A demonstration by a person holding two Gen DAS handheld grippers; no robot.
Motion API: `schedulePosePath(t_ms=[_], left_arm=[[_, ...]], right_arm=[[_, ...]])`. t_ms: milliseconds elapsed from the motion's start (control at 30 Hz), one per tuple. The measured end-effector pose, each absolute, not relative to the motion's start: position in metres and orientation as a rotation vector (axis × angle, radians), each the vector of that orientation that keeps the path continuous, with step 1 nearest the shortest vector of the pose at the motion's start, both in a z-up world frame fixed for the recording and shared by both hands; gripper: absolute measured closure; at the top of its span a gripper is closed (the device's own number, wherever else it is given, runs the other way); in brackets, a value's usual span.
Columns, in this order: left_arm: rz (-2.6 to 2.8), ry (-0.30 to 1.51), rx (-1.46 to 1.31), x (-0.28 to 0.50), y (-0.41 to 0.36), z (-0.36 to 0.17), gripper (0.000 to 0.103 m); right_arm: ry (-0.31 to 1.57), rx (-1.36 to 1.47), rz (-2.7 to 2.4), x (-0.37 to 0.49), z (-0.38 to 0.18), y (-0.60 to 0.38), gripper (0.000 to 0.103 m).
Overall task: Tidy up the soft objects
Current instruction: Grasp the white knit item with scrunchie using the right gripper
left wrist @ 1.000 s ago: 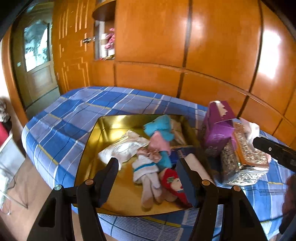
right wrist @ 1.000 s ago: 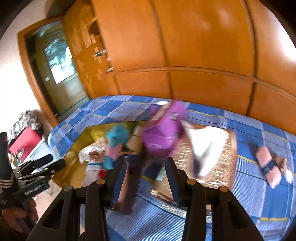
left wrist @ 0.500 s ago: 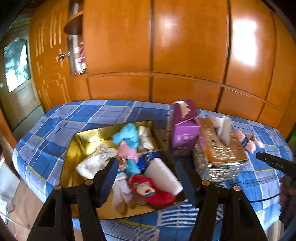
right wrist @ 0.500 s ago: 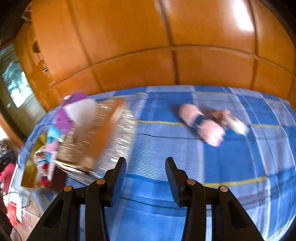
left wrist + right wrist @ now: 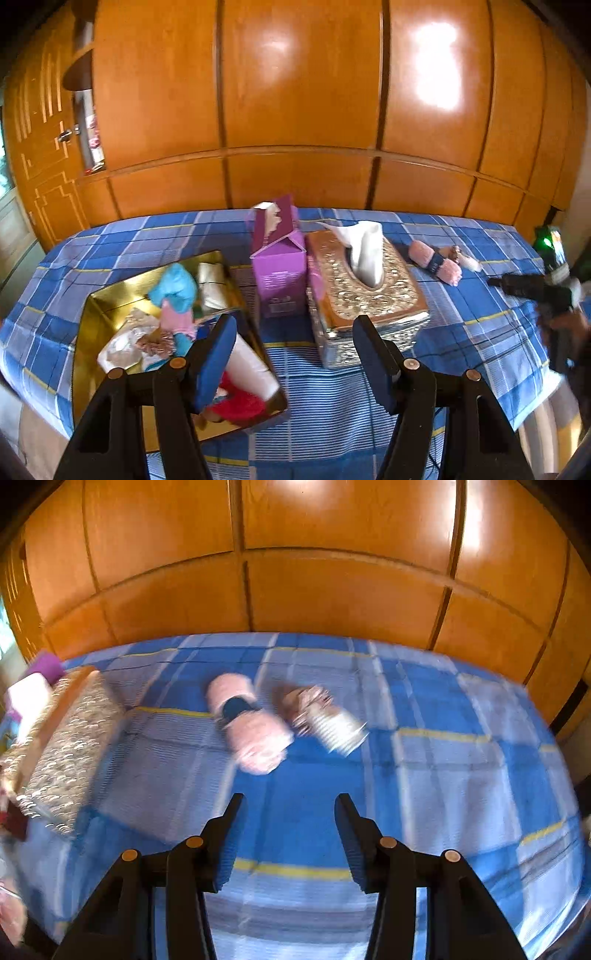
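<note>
Blue-and-white checked cloth (image 5: 369, 413) covers the bed in the left wrist view. The left gripper (image 5: 291, 328) hangs over the near edge with its jaws apart and nothing between them. The gold tray (image 5: 110, 302) lies at its nine o'clock, heaped with soft things: a turquoise plush (image 5: 173, 284), a red sock (image 5: 240, 402), a white roll (image 5: 247, 365). At twelve o'clock stand a purple box (image 5: 279, 266) and, touching its side, an ornate tissue box (image 5: 365, 291). A pink fluffy roll (image 5: 436, 260) lies at two o'clock, well apart from this gripper. The right gripper (image 5: 517, 284) reaches in at three o'clock, blurred. A second ago this view looked straight into the tray; the view has since swung right across the bed.

In the right wrist view the right gripper (image 5: 288, 801) points down at the cloth (image 5: 461, 775), jaws apart and empty; they have just been opening. The pink fluffy roll (image 5: 251, 727) lies just beyond the tips at eleven to twelve o'clock, not touched, with a small striped soft piece (image 5: 325, 716) beside it at one o'clock. The tissue box (image 5: 62, 749) sits at nine o'clock. Half a second ago the roll lay farther off, to the upper right; now it is nearer and almost in line with the jaws.
</note>
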State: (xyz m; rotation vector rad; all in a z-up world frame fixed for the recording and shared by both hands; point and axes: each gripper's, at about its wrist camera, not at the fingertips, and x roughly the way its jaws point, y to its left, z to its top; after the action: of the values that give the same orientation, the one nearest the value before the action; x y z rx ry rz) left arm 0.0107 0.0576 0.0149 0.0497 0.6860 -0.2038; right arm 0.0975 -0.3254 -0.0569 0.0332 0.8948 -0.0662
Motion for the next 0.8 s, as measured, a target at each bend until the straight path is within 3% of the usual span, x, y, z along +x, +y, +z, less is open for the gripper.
schedulePosePath(t_ms=[533,567,633,800], left_arm=[[-0.379,0.731,0.115,0.028,0.005,0.017,0.034],[-0.384,0.731,0.12,0.03,0.002,0.018,0.034],[-0.404,0.729,0.127,0.033,-0.005,0.022,0.034],[-0.47,0.708,0.169,0.04,-0.034,0.034,0.034]], right_arm=[[1.123,-0.168,-0.02,0.233,-0.106,-0.344,0.054],[1.129,-0.162,-0.01,0.235,-0.109,-0.344,0.056],[1.138,-0.157,0.004,0.235,-0.112,-0.344,0.075],[1.044,-0.122,-0.04,0.208,-0.102,-0.349,0.082]])
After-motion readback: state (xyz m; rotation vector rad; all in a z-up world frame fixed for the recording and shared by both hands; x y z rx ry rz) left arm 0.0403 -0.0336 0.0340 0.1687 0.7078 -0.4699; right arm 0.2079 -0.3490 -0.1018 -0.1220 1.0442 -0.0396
